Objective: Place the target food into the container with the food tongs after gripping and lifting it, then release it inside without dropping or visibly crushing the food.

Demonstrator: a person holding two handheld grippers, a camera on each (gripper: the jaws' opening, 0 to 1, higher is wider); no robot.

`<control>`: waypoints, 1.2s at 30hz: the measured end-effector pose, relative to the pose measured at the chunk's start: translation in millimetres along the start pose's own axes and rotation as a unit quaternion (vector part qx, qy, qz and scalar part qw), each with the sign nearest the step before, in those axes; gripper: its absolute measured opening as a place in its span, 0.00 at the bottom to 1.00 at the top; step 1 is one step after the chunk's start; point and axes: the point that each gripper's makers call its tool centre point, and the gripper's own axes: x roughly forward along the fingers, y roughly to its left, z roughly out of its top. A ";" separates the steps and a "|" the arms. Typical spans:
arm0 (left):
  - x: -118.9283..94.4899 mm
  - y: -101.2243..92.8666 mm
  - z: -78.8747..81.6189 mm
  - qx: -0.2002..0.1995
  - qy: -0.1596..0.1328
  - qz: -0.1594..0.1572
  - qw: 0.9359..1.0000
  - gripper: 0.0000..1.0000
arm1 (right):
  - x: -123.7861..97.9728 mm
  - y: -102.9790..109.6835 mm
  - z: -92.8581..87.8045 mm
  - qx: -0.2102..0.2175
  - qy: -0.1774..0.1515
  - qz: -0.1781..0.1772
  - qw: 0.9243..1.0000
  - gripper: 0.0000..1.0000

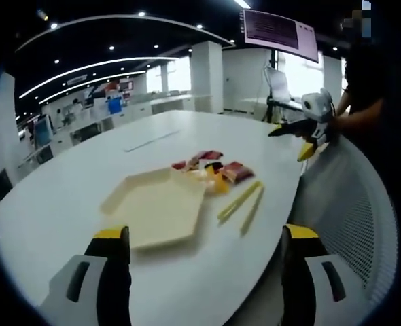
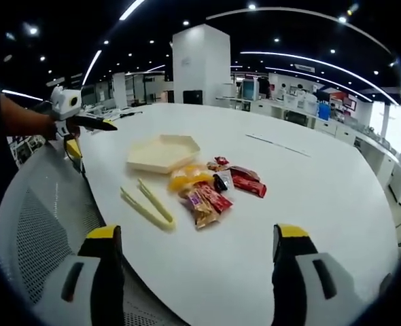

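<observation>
Pretty early days here, nothing gripped yet.

Up close in the left gripper view: left claw spread wide, holding nothing, hovering over the near edge of the white table. Same deal in the right gripper view: right claw gaping, empty, touching nothing, parked over the table edge by a mesh chair back.

A bit further out: yellow food tongs lying flat on the table, untouched, just beside the snack pile of wrapped packets plus something orange. Can't tell which one counts as the target food. Beyond that, the pale hexagonal container, empty, just behind the pile.

Possible trouble, just guessing: tongs lying flat, so easy to skid them across the slick top instead of pinching them. Packets bunched together and touching, so grabbing two at once or squashing the soft orange thing looks likely. Shiny wrappers might slip out mid-lift too.
</observation>
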 end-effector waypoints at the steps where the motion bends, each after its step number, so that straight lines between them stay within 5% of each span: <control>1: 0.9 -0.2 0.7 0.001 0.001 -0.003 1.000 0.88 | 0.2 0.1 -0.2 0.000 0.000 0.000 1.000 0.90; 16: 25.0 -17.2 9.3 0.045 0.023 -0.059 0.997 0.82 | -1.4 1.3 -3.9 0.005 0.004 0.005 1.000 0.90; 21: 43.5 -31.5 10.4 0.106 0.055 -0.104 0.987 0.80 | -0.8 1.2 -2.0 0.011 -0.003 0.004 1.000 0.91; 28: 64.7 -37.3 20.1 0.117 0.055 -0.124 0.984 0.77 | -0.9 3.1 -0.6 0.011 -0.006 0.005 1.000 0.91; 36: 76.6 -48.1 7.3 0.154 0.089 -0.148 0.973 0.68 | -3.8 2.1 0.7 0.011 -0.008 0.003 1.000 0.89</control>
